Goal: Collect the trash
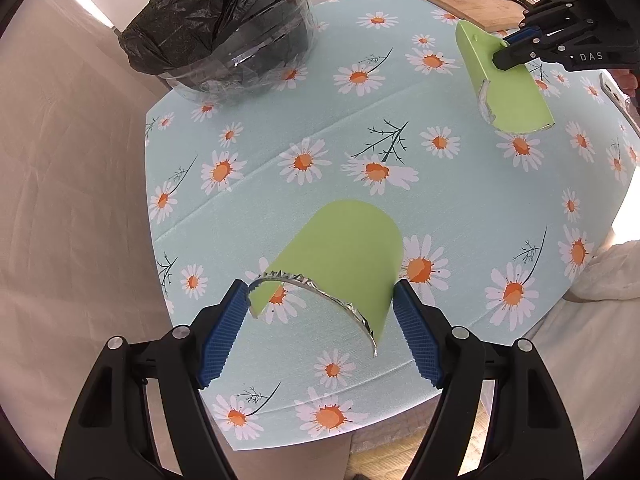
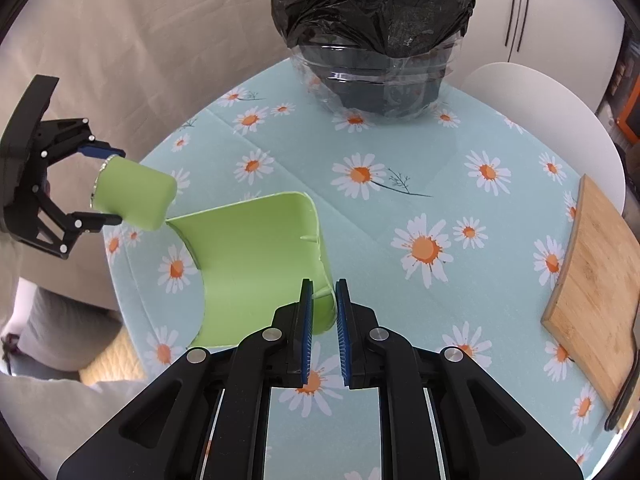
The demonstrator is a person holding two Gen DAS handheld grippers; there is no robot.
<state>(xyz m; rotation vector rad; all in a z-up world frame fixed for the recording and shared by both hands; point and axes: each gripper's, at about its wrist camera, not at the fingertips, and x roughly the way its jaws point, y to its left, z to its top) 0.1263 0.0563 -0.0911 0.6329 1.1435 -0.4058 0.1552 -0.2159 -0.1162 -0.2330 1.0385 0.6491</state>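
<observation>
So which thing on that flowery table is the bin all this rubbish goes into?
Start at the round table with the daisy tablecloth. At its far edge, opposite the wooden cutting board, stands the bin, a see-through tub. It is the only thing lined with a crinkly black bag; the two green scraps are up in the grippers, not inside it.

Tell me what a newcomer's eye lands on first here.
Two lime-green pieces of a torn carton, held up over the daisy tablecloth: the left gripper spans a curved piece with a jagged foil edge, and the right gripper pinches a larger piece. Next, the bin lined with a black bag at the table's far edge, and a wooden cutting board to the right.
</observation>
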